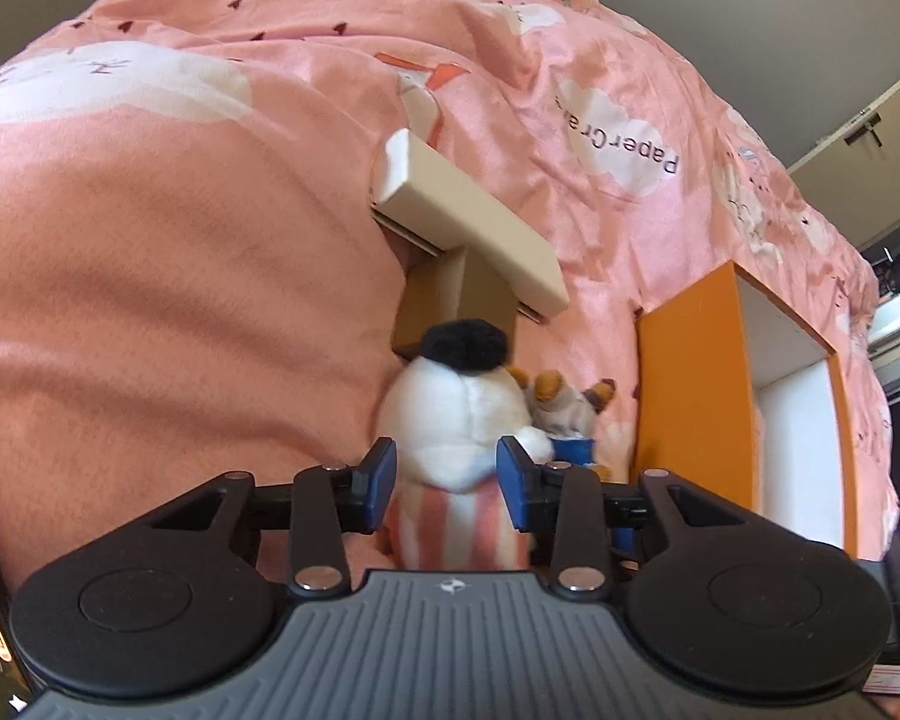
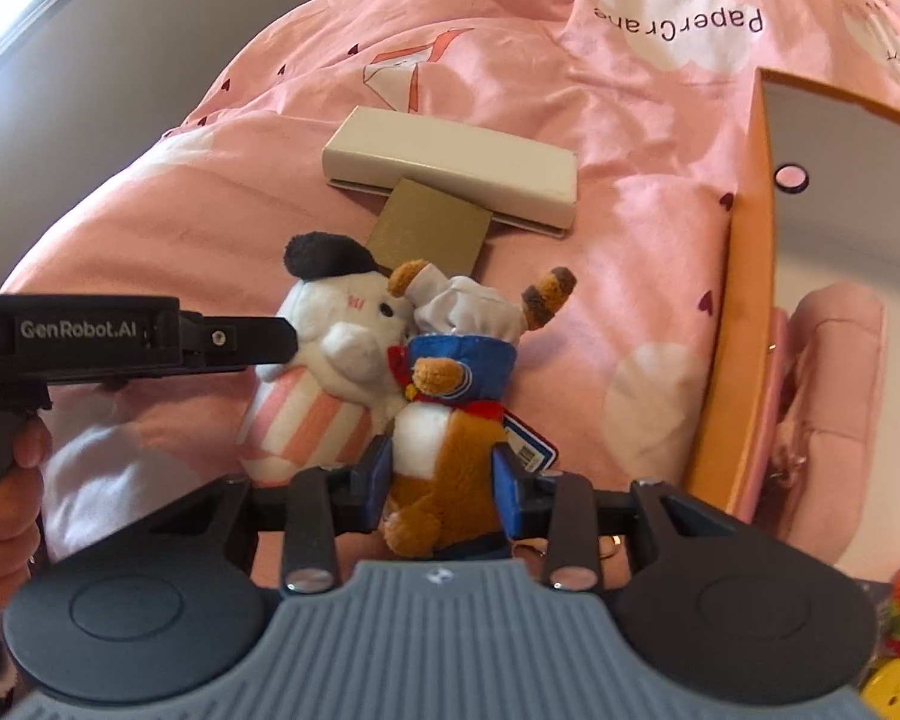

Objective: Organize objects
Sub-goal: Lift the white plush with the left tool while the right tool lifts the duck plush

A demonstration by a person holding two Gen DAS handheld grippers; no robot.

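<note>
two plush toys between two grippers on a pink bed

two soft toys lie touching on a pink quilt [image 2: 570, 120] printed with white clouds. the left gripper [image 1: 445, 483] straddles the white plush [image 1: 456, 414], a toy with a black cap and a pink-striped body; whether its blue pads press on the plush cannot be told. the right gripper [image 2: 444, 480] is clamped on the lower body of the brown plush [image 2: 444, 480], which wears a blue apron and a white chef's hat and lies just right of the white one. in the right wrist view the left gripper comes in from the left, its tip at the white plush's head, with a hand [image 2: 0, 498] on its handle. beyond the toys a cream box [image 2: 450, 171] rests on a tan box [image 2: 429, 228]. an orange-walled box [image 2: 744, 300] stands open at the right.
</note>
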